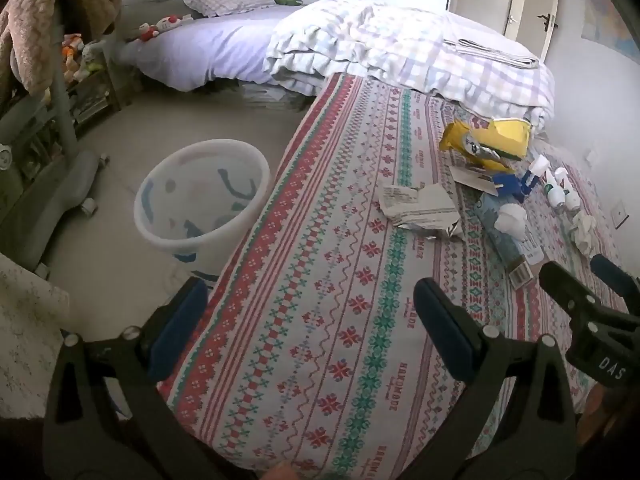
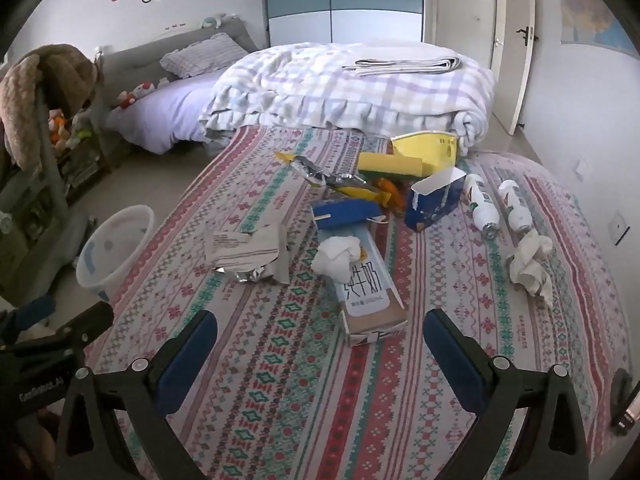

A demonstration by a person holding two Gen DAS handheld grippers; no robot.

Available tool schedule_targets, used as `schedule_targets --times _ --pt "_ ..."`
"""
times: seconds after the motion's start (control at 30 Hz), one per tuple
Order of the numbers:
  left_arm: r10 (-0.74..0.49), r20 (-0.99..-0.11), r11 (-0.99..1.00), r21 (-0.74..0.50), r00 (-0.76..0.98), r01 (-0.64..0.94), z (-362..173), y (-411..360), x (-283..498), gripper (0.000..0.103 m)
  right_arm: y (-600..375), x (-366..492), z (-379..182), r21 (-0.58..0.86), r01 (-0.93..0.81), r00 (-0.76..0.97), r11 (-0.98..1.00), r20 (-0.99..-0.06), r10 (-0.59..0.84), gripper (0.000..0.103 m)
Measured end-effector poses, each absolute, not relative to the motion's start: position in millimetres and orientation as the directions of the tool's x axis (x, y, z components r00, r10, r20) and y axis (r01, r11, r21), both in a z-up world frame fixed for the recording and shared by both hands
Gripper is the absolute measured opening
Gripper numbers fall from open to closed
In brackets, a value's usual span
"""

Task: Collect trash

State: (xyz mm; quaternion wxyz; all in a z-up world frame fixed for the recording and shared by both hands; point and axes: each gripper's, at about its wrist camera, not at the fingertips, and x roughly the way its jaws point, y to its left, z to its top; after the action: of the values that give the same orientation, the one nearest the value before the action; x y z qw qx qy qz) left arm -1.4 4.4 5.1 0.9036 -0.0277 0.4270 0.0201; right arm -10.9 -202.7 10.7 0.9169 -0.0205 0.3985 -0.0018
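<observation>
Trash lies on a patterned cloth [image 2: 280, 360]: a torn grey foil wrapper [image 2: 248, 250] [image 1: 420, 208], a flat milk carton [image 2: 370, 300] with a crumpled white tissue [image 2: 338, 258] on it, a blue box [image 2: 434, 200], yellow packaging [image 2: 424, 152] [image 1: 492, 140], two small white bottles [image 2: 496, 206] and another tissue wad [image 2: 530, 262]. A white bin [image 1: 202, 200] [image 2: 114, 248] stands on the floor to the left. My left gripper [image 1: 310, 300] is open and empty over the cloth's left part. My right gripper [image 2: 320, 334] is open and empty, just short of the milk carton.
A bed [image 1: 224, 48] with a checked duvet [image 2: 360, 88] lies behind the cloth. A grey chair [image 1: 48, 160] draped with a brown blanket and a shelf of toys [image 1: 76, 60] stand at the left. A door [image 2: 516, 40] is at the back right.
</observation>
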Motion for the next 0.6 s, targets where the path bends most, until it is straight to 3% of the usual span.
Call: schedule_targets --times 0.6 --pt "0.007 -0.778 0.998 -0.035 0.629 -0.053 10.2 8.7 -3.1 0.102 -198.8 -9.5 6.7 -0.027 -0.017 0.675 0.999 -0.738 -0.009 0.103"
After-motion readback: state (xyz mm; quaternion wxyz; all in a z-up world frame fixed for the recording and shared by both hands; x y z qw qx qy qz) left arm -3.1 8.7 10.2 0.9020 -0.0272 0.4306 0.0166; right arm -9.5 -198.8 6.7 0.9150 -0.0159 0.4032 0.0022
